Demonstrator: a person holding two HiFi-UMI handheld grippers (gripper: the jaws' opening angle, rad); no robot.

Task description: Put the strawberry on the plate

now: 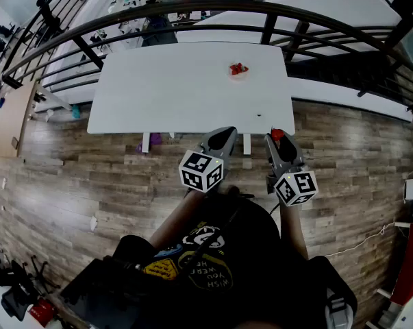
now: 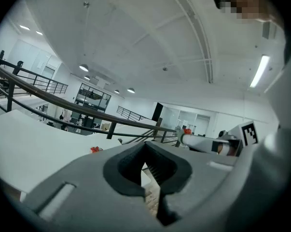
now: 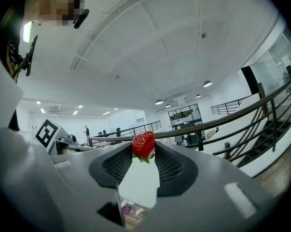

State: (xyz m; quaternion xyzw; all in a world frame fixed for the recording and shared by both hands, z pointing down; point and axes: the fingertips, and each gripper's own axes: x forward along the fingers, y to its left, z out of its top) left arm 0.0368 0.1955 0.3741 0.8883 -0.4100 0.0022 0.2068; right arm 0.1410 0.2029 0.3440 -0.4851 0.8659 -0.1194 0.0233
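My right gripper (image 1: 276, 138) is shut on a red strawberry (image 1: 277, 134), held at its tips just short of the near edge of the white table (image 1: 165, 94). In the right gripper view the strawberry (image 3: 144, 144) sits pinched between the dark pads, leaves down. A small white plate (image 1: 238, 73) with red strawberries on it stands at the table's far right. My left gripper (image 1: 227, 133) hangs beside the right one, shut and holding nothing; in its own view the left gripper (image 2: 145, 145) has its tips together, with the plate's red fruit (image 2: 95, 150) far off.
A black curved railing (image 1: 213, 9) runs behind the table, with a drop beyond it. Wooden floor (image 1: 90, 184) lies under and around me. A small dark spot (image 1: 259, 115) marks the table's near right. Dark equipment (image 1: 14, 293) sits on the floor at lower left.
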